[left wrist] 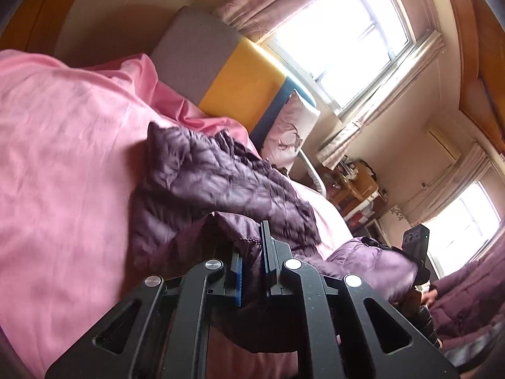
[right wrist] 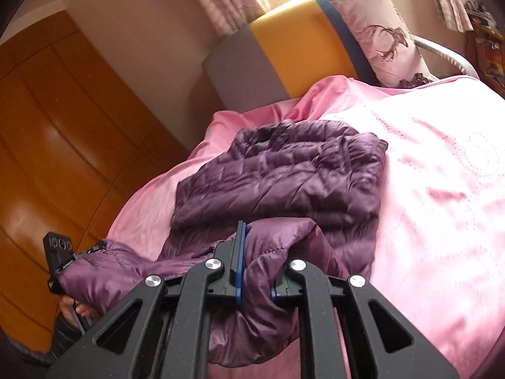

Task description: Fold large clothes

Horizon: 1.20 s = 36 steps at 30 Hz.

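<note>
A purple quilted down jacket (left wrist: 214, 177) lies on a pink bed cover (left wrist: 63, 145). My left gripper (left wrist: 251, 252) is shut on a fold of the jacket's near edge. In the right wrist view the same jacket (right wrist: 284, 173) spreads over the pink cover (right wrist: 442, 170), and my right gripper (right wrist: 257, 252) is shut on another bunch of its near edge, fabric bulging between the fingers. The right gripper's body shows in the left wrist view (left wrist: 415, 246) at the far right. The left gripper's body shows in the right wrist view (right wrist: 58, 252) at the lower left.
A grey, yellow and blue headboard (right wrist: 293, 38) stands behind the bed with a deer-print pillow (right wrist: 385, 38) against it. A wooden wardrobe (right wrist: 63, 132) is on the left. Bright windows (left wrist: 341, 34), curtains and a cluttered shelf (left wrist: 356, 183) lie beyond the bed.
</note>
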Each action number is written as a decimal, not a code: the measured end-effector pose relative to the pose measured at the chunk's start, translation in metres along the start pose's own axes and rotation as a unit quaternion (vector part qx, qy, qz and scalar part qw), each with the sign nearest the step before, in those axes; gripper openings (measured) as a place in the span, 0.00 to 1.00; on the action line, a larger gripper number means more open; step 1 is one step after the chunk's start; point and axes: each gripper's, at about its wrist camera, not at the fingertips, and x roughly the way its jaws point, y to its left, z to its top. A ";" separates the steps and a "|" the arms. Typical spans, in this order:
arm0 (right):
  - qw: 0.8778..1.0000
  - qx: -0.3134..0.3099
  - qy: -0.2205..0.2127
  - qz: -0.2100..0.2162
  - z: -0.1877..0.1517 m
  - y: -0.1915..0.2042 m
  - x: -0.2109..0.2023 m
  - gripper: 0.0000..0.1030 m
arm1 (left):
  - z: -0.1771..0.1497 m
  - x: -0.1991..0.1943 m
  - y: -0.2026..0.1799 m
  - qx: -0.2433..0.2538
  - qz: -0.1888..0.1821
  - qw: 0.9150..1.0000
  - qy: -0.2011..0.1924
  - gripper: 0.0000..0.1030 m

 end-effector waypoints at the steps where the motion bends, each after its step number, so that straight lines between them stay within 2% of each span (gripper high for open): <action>1: 1.000 0.009 0.001 -0.003 0.008 -0.004 0.008 0.10 | 0.010 0.008 0.002 0.000 0.001 1.000 0.000 0.08; 7: 0.998 0.062 0.013 -0.031 0.049 -0.040 0.043 0.10 | 0.059 0.072 0.018 -0.014 0.016 1.000 0.017 0.08; 10: 0.997 0.061 0.019 -0.049 0.063 -0.048 0.060 0.10 | 0.075 0.096 0.024 -0.015 0.030 0.999 0.019 0.08; 13: 0.996 0.072 0.021 -0.051 0.079 -0.056 0.073 0.11 | 0.095 0.112 0.031 -0.026 0.037 0.999 0.019 0.08; 15: 0.995 0.081 0.020 -0.044 0.090 -0.062 0.081 0.14 | 0.108 0.121 0.042 -0.043 0.048 0.998 0.016 0.09; 16: 0.995 0.089 0.023 -0.034 0.096 -0.067 0.085 0.18 | 0.114 0.126 0.048 -0.051 0.058 0.997 0.015 0.14; 17: 0.995 0.098 0.021 -0.027 0.100 -0.072 0.088 0.31 | 0.118 0.129 0.056 -0.067 0.067 0.995 0.016 0.19; 18: 0.993 0.112 0.019 -0.011 0.104 -0.077 0.090 0.40 | 0.122 0.131 0.064 -0.085 0.065 0.994 0.019 0.35; 19: 0.992 0.124 0.017 0.005 0.106 -0.080 0.091 0.57 | 0.124 0.131 0.070 -0.100 0.059 0.993 0.018 0.60; 20: 0.989 0.142 0.014 0.029 0.109 -0.083 0.092 0.80 | 0.124 0.129 0.078 -0.114 0.057 0.992 0.009 0.72; 21: 0.985 0.166 0.009 0.052 0.109 -0.088 0.090 0.91 | 0.123 0.121 0.085 -0.127 0.062 0.990 -0.011 0.81; 22: 0.982 0.178 -0.006 0.056 0.108 -0.091 0.085 0.97 | 0.121 0.115 0.091 -0.135 0.058 0.989 -0.023 0.81; 25: 0.982 0.172 -0.040 0.061 0.097 -0.094 0.067 0.98 | 0.104 0.107 0.108 -0.153 0.043 0.987 -0.006 0.81; 29: 0.987 0.156 -0.027 0.009 0.048 -0.102 0.049 0.98 | 0.063 0.112 0.125 -0.146 0.043 0.987 0.045 0.81; 32: 0.987 0.159 -0.002 -0.008 0.010 -0.109 0.055 0.97 | 0.033 0.122 0.130 -0.154 0.017 0.985 0.078 0.81; 33: 0.987 0.158 0.014 -0.015 -0.002 -0.109 0.062 0.95 | 0.024 0.128 0.129 -0.154 0.006 0.984 0.095 0.77; 34: 0.988 0.152 0.024 -0.022 -0.010 -0.107 0.067 0.88 | 0.017 0.132 0.127 -0.152 0.000 0.983 0.106 0.67; 35: 0.989 0.141 0.033 -0.035 -0.017 -0.103 0.073 0.72 | 0.013 0.134 0.125 -0.149 -0.001 0.983 0.110 0.63; 36: 0.990 0.132 0.038 -0.045 -0.022 -0.100 0.077 0.61 | 0.009 0.134 0.121 -0.141 -0.003 0.984 0.112 0.54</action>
